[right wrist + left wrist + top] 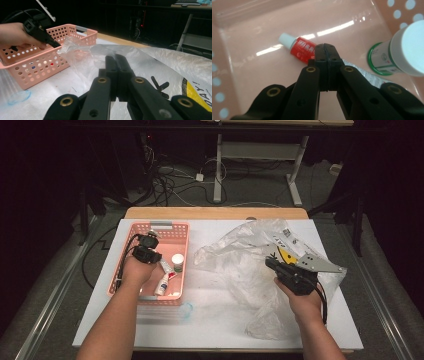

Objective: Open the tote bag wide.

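A pink perforated basket (pixel 150 228) stands at the table's left. In it lie a red-and-white tube (pixel 299 46) and a white bottle with a green label (pixel 397 53). My left gripper (pixel 327 48) is down inside the basket, jaws shut together just above the tube with nothing seen between them. In the high view the left gripper (pixel 149 250) sits over the basket's left half. A large crumpled clear plastic bag (pixel 245 265) covers the table's right half. My right gripper (pixel 116 60) hovers low over the bag, jaws shut; in the high view the right gripper (pixel 272 264) is near the bag's middle.
A second white tube (pixel 161 284) lies near the basket's front wall (pixel 37 72). A small clear piece with a blue edge (pixel 186 310) rests on the white table cover in front of the basket. Beyond the table's far edge are cables and desk legs (pixel 218 170).
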Demonstrator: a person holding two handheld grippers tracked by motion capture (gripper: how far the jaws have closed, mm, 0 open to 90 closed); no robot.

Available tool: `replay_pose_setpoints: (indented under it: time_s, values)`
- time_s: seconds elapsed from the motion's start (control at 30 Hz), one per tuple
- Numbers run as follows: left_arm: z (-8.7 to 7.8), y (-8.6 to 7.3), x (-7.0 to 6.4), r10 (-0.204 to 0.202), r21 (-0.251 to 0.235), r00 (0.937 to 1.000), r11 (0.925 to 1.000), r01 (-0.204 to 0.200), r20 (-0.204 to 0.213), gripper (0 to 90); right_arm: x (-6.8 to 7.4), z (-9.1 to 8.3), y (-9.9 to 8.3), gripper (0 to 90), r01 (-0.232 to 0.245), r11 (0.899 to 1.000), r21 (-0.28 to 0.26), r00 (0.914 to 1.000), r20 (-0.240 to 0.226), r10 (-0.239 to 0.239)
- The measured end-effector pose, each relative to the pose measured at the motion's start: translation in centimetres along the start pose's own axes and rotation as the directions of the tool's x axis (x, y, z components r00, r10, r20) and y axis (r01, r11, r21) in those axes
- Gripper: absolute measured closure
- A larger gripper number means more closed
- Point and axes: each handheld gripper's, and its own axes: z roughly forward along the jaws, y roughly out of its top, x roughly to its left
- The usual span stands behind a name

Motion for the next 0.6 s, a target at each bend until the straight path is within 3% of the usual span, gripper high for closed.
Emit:
replay_pose_setpoints:
  time_s: [0.17,0.33,0.4,0.47,0.6]
  values:
    - [0.6,1.0,0.2,0.017,-0.01,0.9998,0.9998,-0.017,-0.012,87.9,0.0,-0.1,0.0,90.0,0.0,1.0,-0.001,1.0,-0.002,0.0]
    - [1.1,1.6,1.3,0.015,-0.036,0.9988,0.9992,-0.017,-0.047,87.9,0.1,0.0,0.0,90.0,0.001,1.0,0.001,1.0,-0.004,-0.001]
    - [1.0,1.7,1.6,0.007,-0.044,0.9991,0.999,-0.009,-0.042,88.0,0.1,0.0,0.0,90.0,0.0,1.0,0.002,1.0,-0.004,0.0]
    - [0.4,1.7,1.2,0.014,-0.077,0.9999,0.9969,-0.014,-0.008,88.0,0.1,0.0,0.0,90.0,-0.002,1.0,0.002,1.0,-0.003,0.002]
    - [-0.5,1.5,-0.9,0.118,-0.058,0.993,0.9915,-0.117,0.01,87.9,0.1,0.1,-0.1,90.0,-0.006,1.0,0.004,1.0,-0.007,0.006]
